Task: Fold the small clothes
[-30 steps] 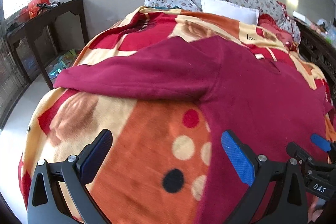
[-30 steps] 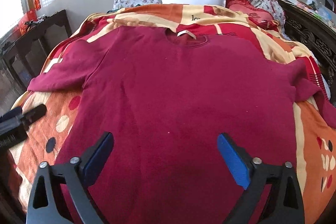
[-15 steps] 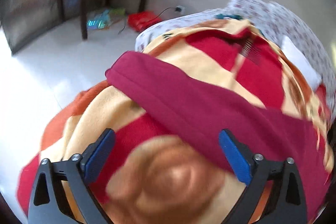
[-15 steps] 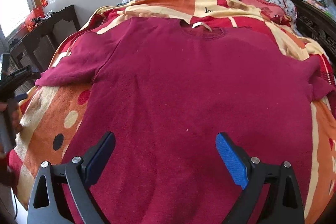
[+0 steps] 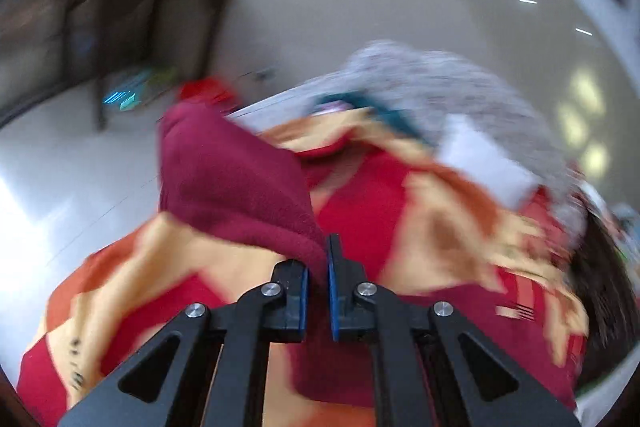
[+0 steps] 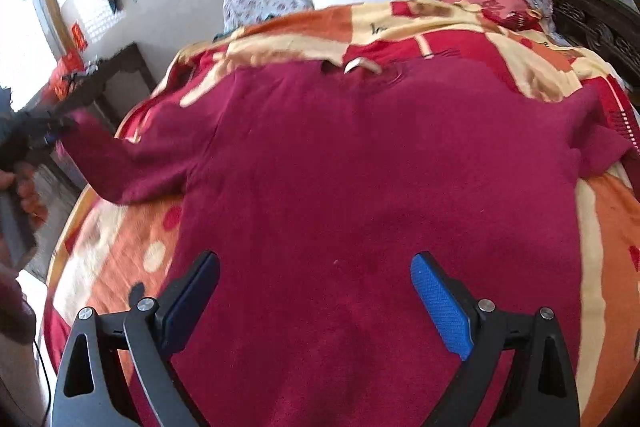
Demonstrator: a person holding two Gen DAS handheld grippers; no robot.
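Your left gripper pinches the sweater's left sleeve at the bed's left edge. The sweater lies flat rightward. Your right gripper hangs open above its hem.

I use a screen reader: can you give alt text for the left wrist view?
The left gripper is shut on the maroon sweater's sleeve, lifting it above an orange, red and cream blanket. The blurred background shows a dark wooden table and pale floor.
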